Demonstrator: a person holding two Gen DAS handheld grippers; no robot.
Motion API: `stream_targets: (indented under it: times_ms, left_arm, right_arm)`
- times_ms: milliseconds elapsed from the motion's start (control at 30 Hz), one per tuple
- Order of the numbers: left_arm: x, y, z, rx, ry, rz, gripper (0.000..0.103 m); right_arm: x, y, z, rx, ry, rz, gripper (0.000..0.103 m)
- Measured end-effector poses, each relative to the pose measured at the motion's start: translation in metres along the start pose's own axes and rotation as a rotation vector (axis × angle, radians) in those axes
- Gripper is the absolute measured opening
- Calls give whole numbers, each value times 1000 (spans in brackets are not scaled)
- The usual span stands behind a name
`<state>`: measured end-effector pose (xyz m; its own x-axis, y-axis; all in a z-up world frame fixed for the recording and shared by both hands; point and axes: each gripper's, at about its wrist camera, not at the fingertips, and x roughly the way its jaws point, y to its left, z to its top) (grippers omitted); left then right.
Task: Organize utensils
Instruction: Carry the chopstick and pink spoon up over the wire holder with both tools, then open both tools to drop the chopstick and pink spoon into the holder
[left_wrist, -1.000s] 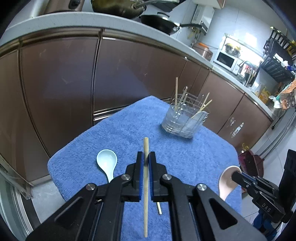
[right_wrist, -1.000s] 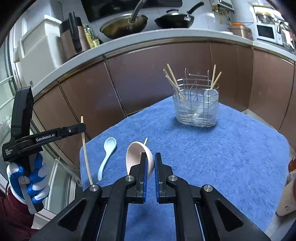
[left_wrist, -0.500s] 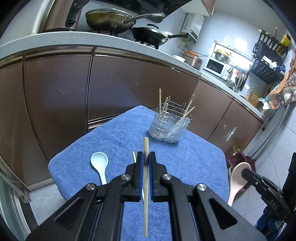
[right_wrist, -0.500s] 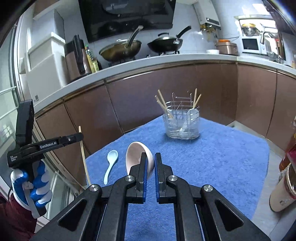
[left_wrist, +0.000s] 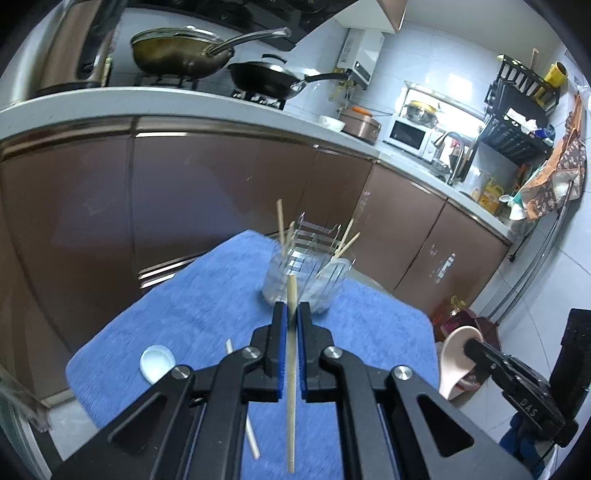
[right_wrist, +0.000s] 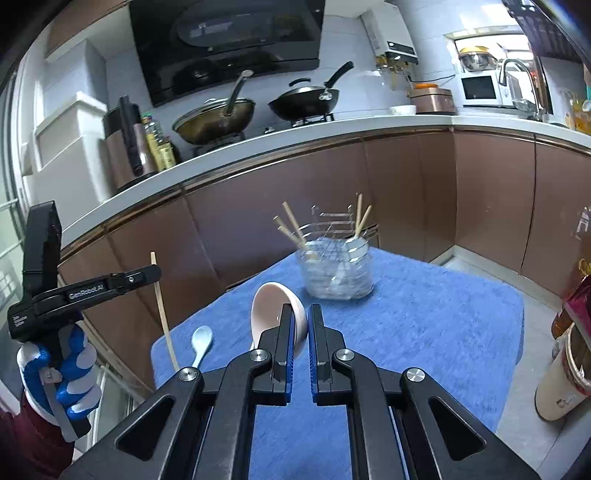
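Note:
My left gripper (left_wrist: 291, 314) is shut on a wooden chopstick (left_wrist: 291, 373), held upright above the blue towel (left_wrist: 207, 306) and short of the clear utensil holder (left_wrist: 306, 273). The chopstick (right_wrist: 162, 306) and left gripper (right_wrist: 147, 275) also show in the right wrist view. My right gripper (right_wrist: 301, 317) is shut on a pink spoon (right_wrist: 275, 310), held above the towel (right_wrist: 424, 325) with the holder (right_wrist: 336, 266) beyond it. The pink spoon (left_wrist: 456, 354) shows at right in the left wrist view. The holder has several chopsticks and a spoon in it.
A pale blue spoon (left_wrist: 157, 362) and a loose chopstick (left_wrist: 242, 398) lie on the towel's near left; the spoon also shows in the right wrist view (right_wrist: 201, 341). Brown cabinets (right_wrist: 332, 184) stand behind the table. A bottle and cup (right_wrist: 565, 373) stand at the right.
Both grippers have risen and tilted up, so the table and holder look farther and lower. The left gripper has swung so the chopstick lines up with the holder. Both grips are unchanged.

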<state>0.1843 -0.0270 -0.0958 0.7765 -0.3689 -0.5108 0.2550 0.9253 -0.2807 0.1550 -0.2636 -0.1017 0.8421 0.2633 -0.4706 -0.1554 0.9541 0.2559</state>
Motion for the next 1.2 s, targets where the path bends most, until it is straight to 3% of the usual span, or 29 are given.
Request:
stream_targets:
  times_ms: [200,300,500,600,900,1200]
  left_arm:
    - [32,-13,49,1,-57,-39,5]
    - [48,-20,81,-2,-122,-46,5]
    - [88,-40,142,23,-281,3,5]
    - [115,-45,158,31,-300,18,5]
    - [202,-43,154,51,-344,142,5]
    - [253,-28,116,-1,-282,157,5]
  right_arm:
    - [28,-17,46,2,-62,-39,7]
    - [46,-22,74,-15,-110,-72,7]
    - [96,-19,128,-88,-233,-175,7]
    - [125,-19,142,-129,-278,-218,7]
    - [205,-30,137,-195,-307,-317,7]
    - [237,-46,99,-197,-271,-337,8]
